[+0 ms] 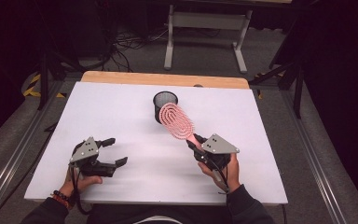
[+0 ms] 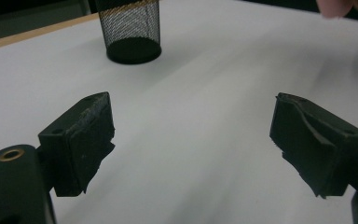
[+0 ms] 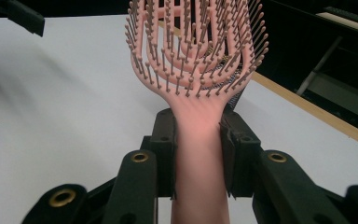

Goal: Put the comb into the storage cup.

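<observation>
A pink hairbrush [image 1: 175, 121] with an open, looped head is held above the white table, its head overlapping a black mesh cup [image 1: 164, 101] that stands upright at the table's middle back. My right gripper [image 1: 193, 144] is shut on the brush's handle [image 3: 199, 140], the bristled head [image 3: 196, 42] pointing away from me. My left gripper [image 1: 114, 151] rests low over the table at the front left, its jaws wide apart with nothing between them. In the left gripper view the mesh cup [image 2: 130, 30] stands ahead, beyond the two black pads [image 2: 86, 140].
The white board [image 1: 121, 121] lies on a wooden tabletop whose edge [image 1: 163, 78] shows at the back. Metal rails run along both sides. A white table frame [image 1: 205, 32] and cables stand on the floor beyond.
</observation>
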Demonstrator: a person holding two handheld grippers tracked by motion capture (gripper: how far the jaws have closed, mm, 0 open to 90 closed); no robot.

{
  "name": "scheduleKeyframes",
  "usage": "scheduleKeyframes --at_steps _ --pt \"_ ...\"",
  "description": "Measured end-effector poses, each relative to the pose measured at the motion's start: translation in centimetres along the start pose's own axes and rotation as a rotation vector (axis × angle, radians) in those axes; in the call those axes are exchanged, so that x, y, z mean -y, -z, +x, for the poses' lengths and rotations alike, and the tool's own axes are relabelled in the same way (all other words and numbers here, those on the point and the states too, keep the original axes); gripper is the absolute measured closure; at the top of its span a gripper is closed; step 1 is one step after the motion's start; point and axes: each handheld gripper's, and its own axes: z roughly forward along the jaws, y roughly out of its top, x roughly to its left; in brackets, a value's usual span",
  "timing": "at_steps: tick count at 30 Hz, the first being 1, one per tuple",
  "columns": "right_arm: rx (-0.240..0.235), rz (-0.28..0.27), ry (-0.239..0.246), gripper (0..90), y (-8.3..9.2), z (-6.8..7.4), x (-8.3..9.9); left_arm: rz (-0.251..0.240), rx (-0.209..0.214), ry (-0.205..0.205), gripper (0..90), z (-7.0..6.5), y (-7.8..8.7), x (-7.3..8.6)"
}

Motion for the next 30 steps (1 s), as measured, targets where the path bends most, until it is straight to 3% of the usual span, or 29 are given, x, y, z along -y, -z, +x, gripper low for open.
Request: scheduleKeyframes --at_steps 5,20,23,28,30 --pt "0.010 -0.015 0.003 68.9 -0.3 0.2 0.2 -0.043 0.018 0.009 9.7 -0.1 -1.1 -1.5" --pt "0.011 -0.064 0.038 68.9 -0.7 1.7 0.4 -0.152 0.217 0.058 9.8 -3.1 -5.6 -7.3" --pt "0.008 -0.064 0.046 68.9 -0.8 2.0 0.4 -0.160 0.217 0.065 10.4 -3.4 -6.3 -7.8" --pt "0.003 -0.066 0.058 68.9 -1.0 2.2 0.4 -0.174 0.250 0.111 11.7 -3.7 -7.6 -8.3" --pt "0.003 -0.068 0.066 68.9 -1.1 2.4 0.4 -0.198 0.239 0.137 14.6 -3.8 -7.8 -8.4"
